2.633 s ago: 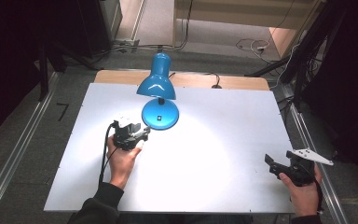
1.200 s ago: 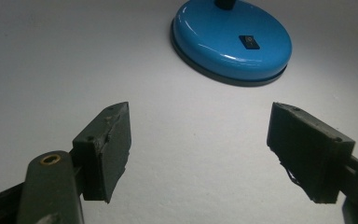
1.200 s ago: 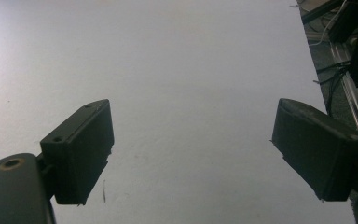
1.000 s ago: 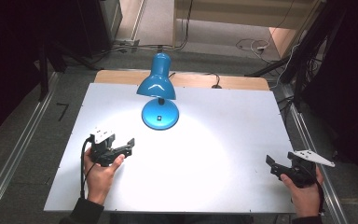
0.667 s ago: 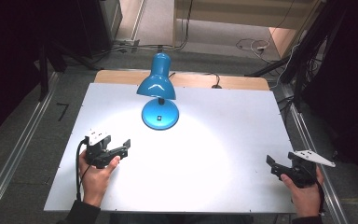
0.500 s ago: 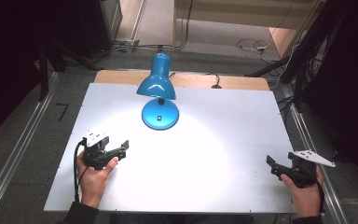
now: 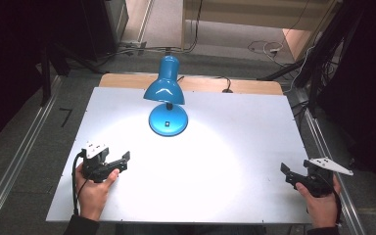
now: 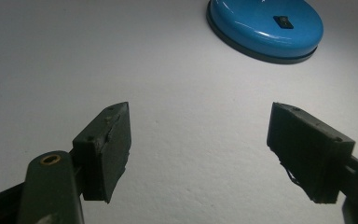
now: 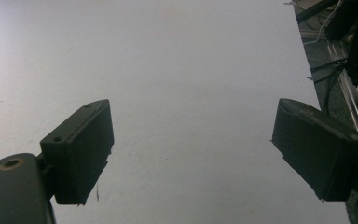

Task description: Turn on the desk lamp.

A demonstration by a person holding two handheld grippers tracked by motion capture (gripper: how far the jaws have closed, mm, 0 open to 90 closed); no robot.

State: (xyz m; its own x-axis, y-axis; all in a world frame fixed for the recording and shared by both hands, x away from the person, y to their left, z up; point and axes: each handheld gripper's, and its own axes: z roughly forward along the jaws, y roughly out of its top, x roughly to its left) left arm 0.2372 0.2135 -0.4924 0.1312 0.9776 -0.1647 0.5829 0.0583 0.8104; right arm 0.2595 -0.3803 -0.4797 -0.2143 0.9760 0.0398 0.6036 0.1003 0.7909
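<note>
While the white table [image 7: 235, 147] spreads wide under a pool of light, the blue lamp [image 7: 168, 105] stands near its far edge, shade tilted down over its round base. Both forearms come in low at the near corners, hands resting on the tabletop. The left gripper [image 7: 121, 162] points toward the lamp, well apart from it, jaws wide and empty. The right gripper [image 7: 288, 174] lies near the right edge, jaws likewise spread, holding nothing.

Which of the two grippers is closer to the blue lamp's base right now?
The left gripper: it sits just below-left of the blue lamp, while the right gripper waits at the table's far right edge.
</note>
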